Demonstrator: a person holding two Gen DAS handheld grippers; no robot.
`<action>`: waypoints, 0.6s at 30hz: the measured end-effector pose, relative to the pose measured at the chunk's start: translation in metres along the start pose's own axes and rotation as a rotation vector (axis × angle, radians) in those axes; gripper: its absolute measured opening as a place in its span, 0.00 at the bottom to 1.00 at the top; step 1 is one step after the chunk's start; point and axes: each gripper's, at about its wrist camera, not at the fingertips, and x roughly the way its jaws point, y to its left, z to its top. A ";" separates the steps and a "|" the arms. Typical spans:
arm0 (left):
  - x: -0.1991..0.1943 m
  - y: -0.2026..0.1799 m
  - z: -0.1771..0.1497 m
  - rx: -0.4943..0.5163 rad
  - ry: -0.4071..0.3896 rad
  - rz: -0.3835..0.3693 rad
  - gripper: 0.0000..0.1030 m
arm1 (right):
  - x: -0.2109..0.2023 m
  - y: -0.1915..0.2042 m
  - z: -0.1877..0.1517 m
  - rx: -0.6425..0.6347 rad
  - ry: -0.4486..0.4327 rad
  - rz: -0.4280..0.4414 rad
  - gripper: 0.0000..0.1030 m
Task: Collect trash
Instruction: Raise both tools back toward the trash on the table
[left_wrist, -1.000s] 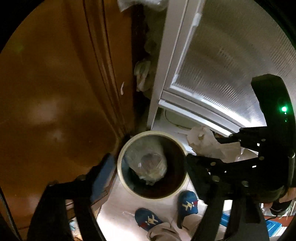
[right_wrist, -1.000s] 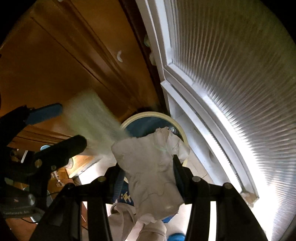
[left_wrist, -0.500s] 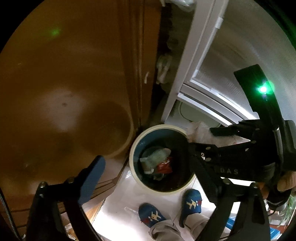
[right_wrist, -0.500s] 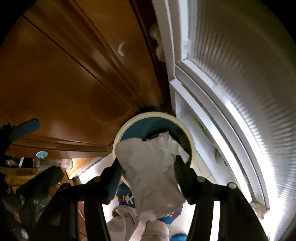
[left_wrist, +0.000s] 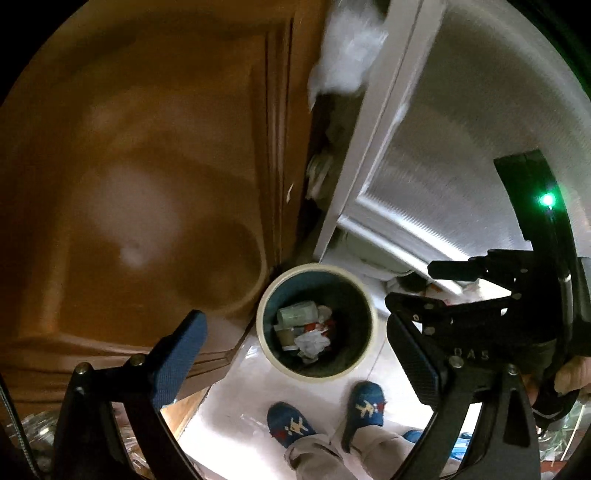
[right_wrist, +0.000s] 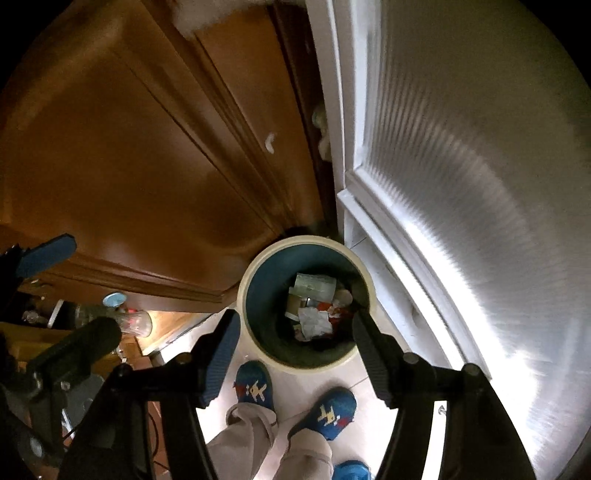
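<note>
- The bin (left_wrist: 317, 321) (right_wrist: 307, 301) stands on the pale floor (left_wrist: 240, 387), in the corner between a brown wooden door (left_wrist: 147, 166) and a white ribbed-glass door (right_wrist: 461, 184). It has a cream rim and a dark teal inside.
- The trash (left_wrist: 304, 332) (right_wrist: 314, 306) lies at the bottom of the bin: a pale green packet, crumpled white paper, and red scraps.
- The left hand-held gripper (left_wrist: 295, 358) hangs above the bin, jaws spread wide, nothing between them. They have just been opening.
- The right hand-held gripper (right_wrist: 293, 354) also hangs above the bin, jaws spread apart with nothing between them; the bin's mouth shows in the gap. They too have just been opening.
- In the left view the right hand-held gripper (left_wrist: 410, 288) shows at the right edge, beside the bin.
- A person's feet in blue slippers (left_wrist: 364, 406) (right_wrist: 255, 389) stand just beside the bin, with beige trouser legs (right_wrist: 255, 435) above them.
- A clear glass (right_wrist: 135, 323) lies on its side on a wooden surface at lower left.
</note>
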 end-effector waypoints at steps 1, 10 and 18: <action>-0.013 -0.003 0.003 0.002 -0.014 -0.002 0.94 | -0.016 0.002 -0.002 -0.006 -0.010 -0.009 0.62; -0.135 -0.027 0.040 0.011 -0.165 -0.027 0.94 | -0.152 0.019 -0.003 -0.093 -0.133 0.014 0.62; -0.218 -0.046 0.091 0.012 -0.308 -0.028 0.94 | -0.257 0.015 0.010 -0.128 -0.291 0.027 0.62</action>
